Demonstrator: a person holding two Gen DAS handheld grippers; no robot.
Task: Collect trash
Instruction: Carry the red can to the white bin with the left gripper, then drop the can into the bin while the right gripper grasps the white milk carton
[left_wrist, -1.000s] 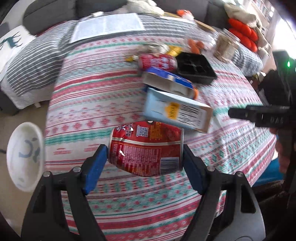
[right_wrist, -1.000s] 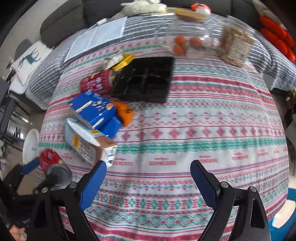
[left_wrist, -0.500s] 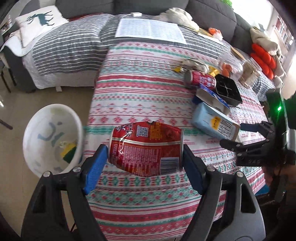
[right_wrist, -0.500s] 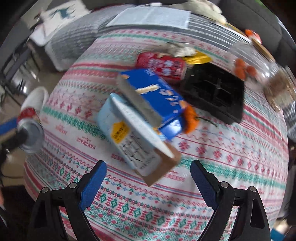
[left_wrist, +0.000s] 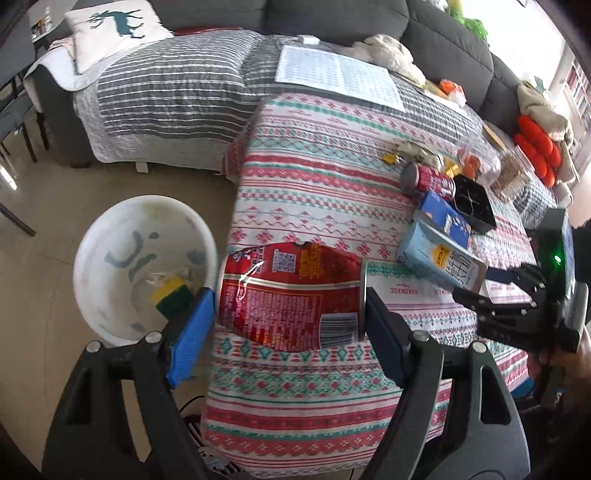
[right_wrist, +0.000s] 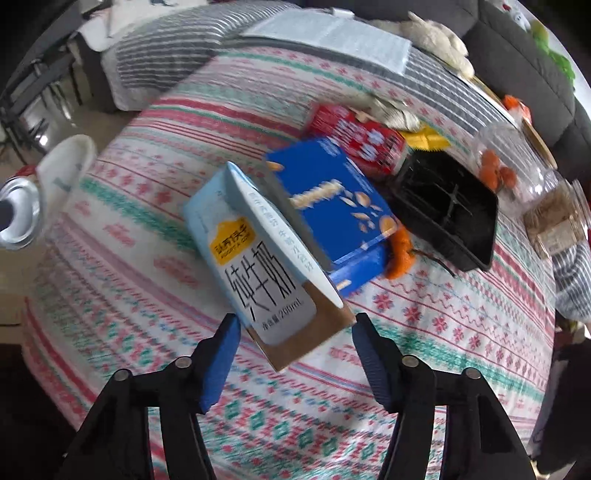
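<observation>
Left wrist view: dented red can (left_wrist: 291, 299) is clamped end to end by left gripper (left_wrist: 288, 321), held off the desk (left_wrist: 314, 177) edge, just beside white bin (left_wrist: 110, 236) on floor. Bin is seen w/ a yellow-green sponge (left_wrist: 171, 297) and a bit of crumpled scrap inside, so some trash judged already collected. Can not yet over the bin mouth; drop judged as next step.

Right wrist view: right gripper (right_wrist: 295, 350) is spread open, fingers either side of the near end of pale-blue milk carton (right_wrist: 258, 280), which lies on desk; contact can't be confirmed (blur). Carton not yet lifted.

Left on desk, approx.: blue box (right_wrist: 332, 206) resting partly on carton, second red can (right_wrist: 354, 140) behind it, black tray (right_wrist: 447, 210), yellow wrapper (right_wrist: 424, 140), orange scrap (right_wrist: 400, 258).

Progress is judged early-to-mid: one item in hand, one being approached, several untouched.
</observation>
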